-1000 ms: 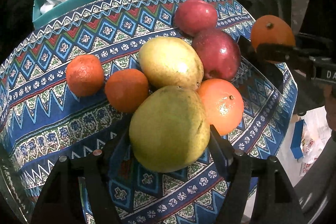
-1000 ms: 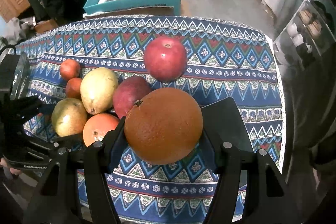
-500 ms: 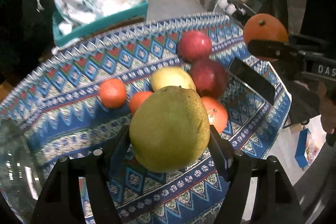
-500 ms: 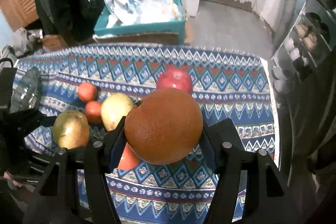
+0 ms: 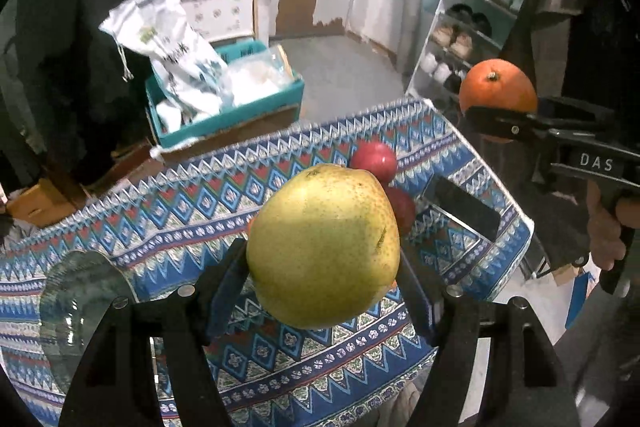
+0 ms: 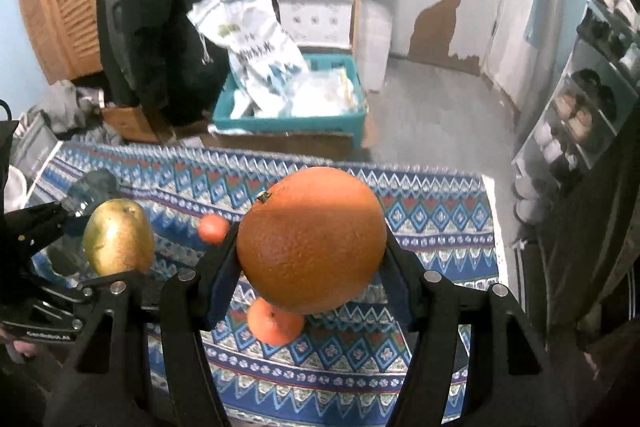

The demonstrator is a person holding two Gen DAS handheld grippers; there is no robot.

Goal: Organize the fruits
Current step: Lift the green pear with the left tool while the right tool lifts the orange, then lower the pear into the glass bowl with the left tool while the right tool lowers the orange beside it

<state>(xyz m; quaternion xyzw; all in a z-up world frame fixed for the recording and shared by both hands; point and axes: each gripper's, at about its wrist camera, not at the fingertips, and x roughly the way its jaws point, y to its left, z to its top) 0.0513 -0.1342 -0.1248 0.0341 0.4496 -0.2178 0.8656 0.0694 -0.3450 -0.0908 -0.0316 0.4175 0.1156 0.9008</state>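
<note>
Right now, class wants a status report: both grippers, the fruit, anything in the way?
Left gripper shut on pear, lifted. Right gripper shut on orange, lifted. Red apples, small oranges on tablecloth. Glass bowl unobstructed.

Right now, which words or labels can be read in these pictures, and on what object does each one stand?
"DAS": white letters on the right gripper, cut off by the frame edge.
White label on the left gripper: too blurred to read.
Dark print on the white bag in the teal crate: too blurred to read.
</note>
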